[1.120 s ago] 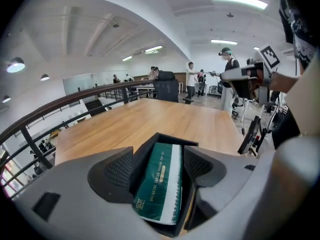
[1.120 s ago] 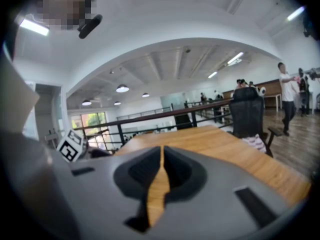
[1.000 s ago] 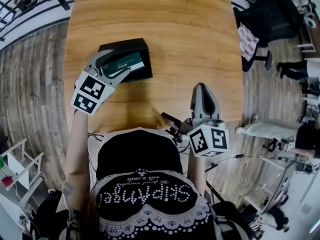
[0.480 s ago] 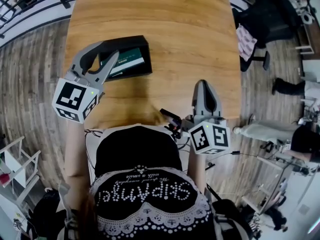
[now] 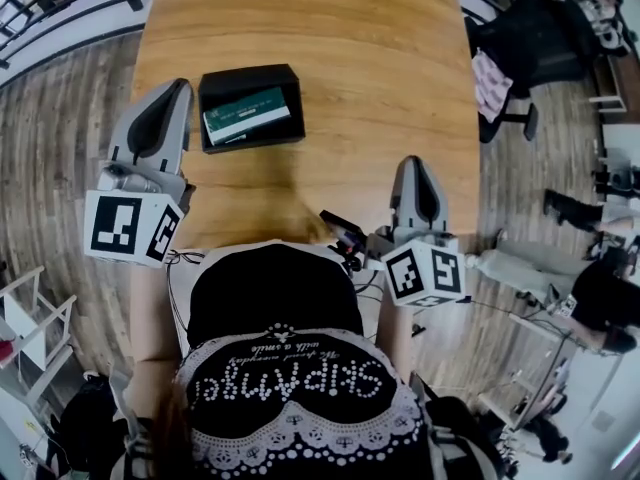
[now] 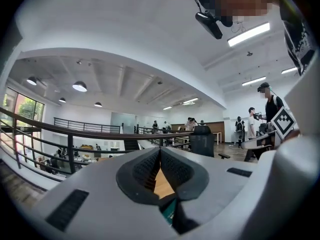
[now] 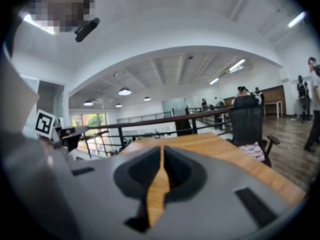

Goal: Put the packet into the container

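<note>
packet (image 5: 246,114) inside black container (image 5: 288,78)

— How's the left gripper (image 5: 177,88)?
— Held high, pointing level. Its jaws have just been closing and now meet, with nothing between them.
— And the right gripper (image 5: 416,163)?
— Held lower, close in, tipped slightly down. Jaws together, empty.

Packet (image 5: 247,115) in container (image 5: 296,108) on table (image 5: 380,68) (left gripper (image 5: 179,85) just left of it, right gripper (image 5: 415,164) well apart).
</note>
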Available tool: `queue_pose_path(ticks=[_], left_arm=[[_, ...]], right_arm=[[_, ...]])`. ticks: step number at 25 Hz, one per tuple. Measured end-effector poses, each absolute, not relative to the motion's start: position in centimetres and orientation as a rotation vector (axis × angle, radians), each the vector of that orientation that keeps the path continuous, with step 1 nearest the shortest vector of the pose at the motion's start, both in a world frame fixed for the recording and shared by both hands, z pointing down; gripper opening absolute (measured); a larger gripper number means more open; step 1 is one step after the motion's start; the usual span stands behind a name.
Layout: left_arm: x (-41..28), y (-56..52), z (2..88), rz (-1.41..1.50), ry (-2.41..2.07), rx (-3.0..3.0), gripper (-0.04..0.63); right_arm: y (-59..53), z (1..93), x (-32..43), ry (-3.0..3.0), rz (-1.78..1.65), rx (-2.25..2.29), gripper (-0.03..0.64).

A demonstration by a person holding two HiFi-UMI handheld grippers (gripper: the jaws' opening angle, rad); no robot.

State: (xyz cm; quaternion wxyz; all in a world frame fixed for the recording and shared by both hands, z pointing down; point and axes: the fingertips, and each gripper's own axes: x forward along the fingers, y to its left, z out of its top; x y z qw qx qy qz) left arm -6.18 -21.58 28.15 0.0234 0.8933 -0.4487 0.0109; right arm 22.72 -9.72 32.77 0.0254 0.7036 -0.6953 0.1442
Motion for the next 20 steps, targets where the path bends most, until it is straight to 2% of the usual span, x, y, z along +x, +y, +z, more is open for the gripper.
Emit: queue_pose_path(ticks=[10,20], left_arm=[[-10.3,-18.3,25.7,-0.116,-1.576,2.646,0.031],[-13.3,-14.8,27.3,-0.084,-1.627,2.576,0.031]], right_arm=[[-9.1,31.3,22.0,-2.166,0.402,2.169,0.041],[-7.4,30.9,20.1,-2.162,0.397,2.168,0.041]])
